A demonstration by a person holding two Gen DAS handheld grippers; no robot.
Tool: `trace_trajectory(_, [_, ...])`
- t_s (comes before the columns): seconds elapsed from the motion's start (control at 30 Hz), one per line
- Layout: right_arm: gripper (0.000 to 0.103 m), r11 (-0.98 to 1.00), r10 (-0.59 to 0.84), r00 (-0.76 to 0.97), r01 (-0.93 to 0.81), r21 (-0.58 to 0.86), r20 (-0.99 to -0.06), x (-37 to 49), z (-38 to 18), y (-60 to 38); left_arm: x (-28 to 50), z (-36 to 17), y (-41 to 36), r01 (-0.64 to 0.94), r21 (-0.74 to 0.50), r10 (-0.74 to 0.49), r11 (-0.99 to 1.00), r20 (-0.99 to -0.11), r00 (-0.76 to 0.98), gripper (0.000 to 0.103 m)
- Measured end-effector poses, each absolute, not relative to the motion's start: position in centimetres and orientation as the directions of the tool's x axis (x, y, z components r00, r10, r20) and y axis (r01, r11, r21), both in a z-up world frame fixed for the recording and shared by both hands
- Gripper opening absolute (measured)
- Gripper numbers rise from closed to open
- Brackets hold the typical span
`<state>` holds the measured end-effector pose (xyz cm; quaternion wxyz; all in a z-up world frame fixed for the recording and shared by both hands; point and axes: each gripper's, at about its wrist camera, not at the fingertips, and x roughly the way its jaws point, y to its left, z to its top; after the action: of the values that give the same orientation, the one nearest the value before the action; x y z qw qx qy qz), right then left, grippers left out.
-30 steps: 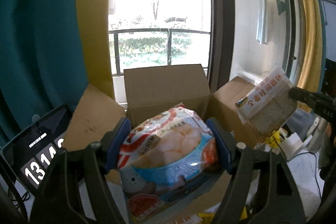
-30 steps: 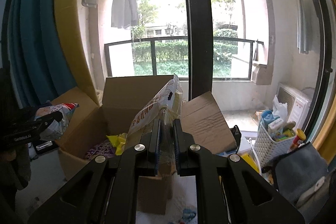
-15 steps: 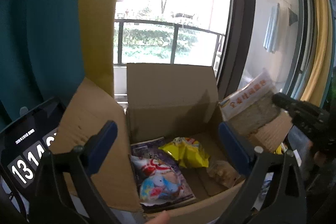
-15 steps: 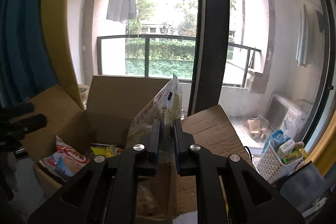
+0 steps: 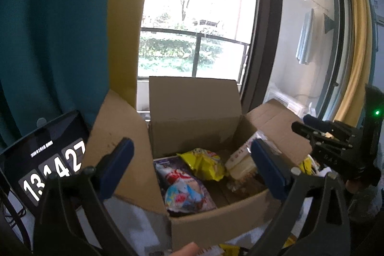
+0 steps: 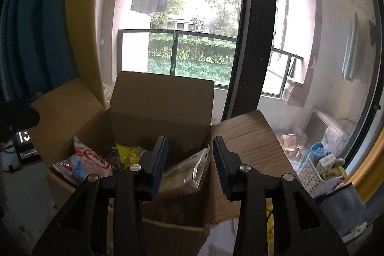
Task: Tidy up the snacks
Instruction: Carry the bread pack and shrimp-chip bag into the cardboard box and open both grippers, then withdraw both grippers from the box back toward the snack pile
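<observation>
Resting in the open brown cardboard box, the clear biscuit packet was just released by the opening right gripper; the left gripper is spread wide, empty.

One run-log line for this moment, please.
left gripper: open, empty | right gripper: just opening, clear cracker pack released | cardboard box: holds snacks

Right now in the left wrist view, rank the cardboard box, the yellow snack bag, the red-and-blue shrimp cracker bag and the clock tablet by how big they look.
1. cardboard box, clearly largest.
2. clock tablet, though it sits nearer the camera and is partly cut off, so this is unsure.
3. red-and-blue shrimp cracker bag.
4. yellow snack bag, partly hidden, so close to the cracker bag.
</observation>
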<state>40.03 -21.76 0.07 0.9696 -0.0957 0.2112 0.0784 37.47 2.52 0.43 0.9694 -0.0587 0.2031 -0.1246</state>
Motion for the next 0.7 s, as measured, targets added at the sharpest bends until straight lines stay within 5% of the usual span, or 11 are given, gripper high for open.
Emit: trace_trajectory(0.7, [0.044,0.972,0.154,0.884,-0.217,-0.096,-0.441,30.5,-0.2,-22.1,28.8,0.0,1.7,0.244,-0.138,-0.278,0.960,-0.348,0.895,0.099])
